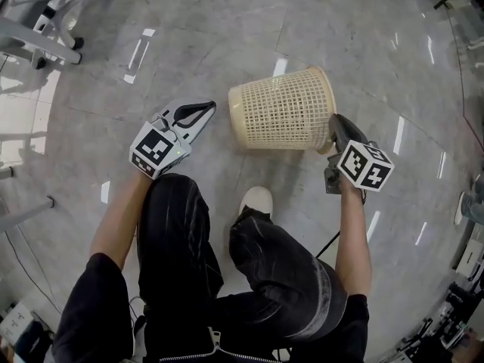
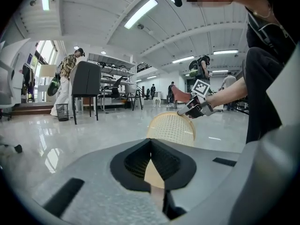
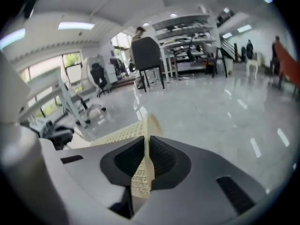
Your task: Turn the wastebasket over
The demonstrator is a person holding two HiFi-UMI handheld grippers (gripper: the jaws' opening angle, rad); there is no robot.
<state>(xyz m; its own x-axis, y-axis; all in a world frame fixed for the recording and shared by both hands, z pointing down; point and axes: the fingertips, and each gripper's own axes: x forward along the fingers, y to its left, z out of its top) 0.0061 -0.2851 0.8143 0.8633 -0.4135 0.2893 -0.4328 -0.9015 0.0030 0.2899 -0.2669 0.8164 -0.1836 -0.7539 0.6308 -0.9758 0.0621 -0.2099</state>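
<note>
- Legs point(image 1: 189, 240) in dark trousers and a white shoe point(image 1: 257, 200) are filling the bottom of the head view; we are noting them and moving on.
- We are seeing the wastebasket point(image 1: 283, 110), cream mesh, lying roughly on its side over the floor point(image 1: 227, 36), just ahead of the shoe. Its wide open end is pointing toward the right gripper point(image 1: 333, 127) and its narrow base toward the left gripper point(image 1: 212, 106).
- We are not managing to tell whether the lower wall is resting on the floor or hanging just clear of it; only a shadow is showing underneath.
- Progress: we are judging the turn as roughly half done. The wastebasket is standing neither mouth-up nor mouth-down.
- Left to do, as we are reading it: rolling it on through the second half, setting it down on its end, then letting go.
- Right gripper: its fingers point(image 3: 161, 161) are clamping the rim point(image 1: 331, 104). In the right gripper view the mesh wall is running straight between the pads, with both pressing on it.
- Left gripper: its fingers point(image 2: 136, 161) are meeting at the tips and gripping nothing. It is sitting just beside the base, and we are seeing no contact.
</note>
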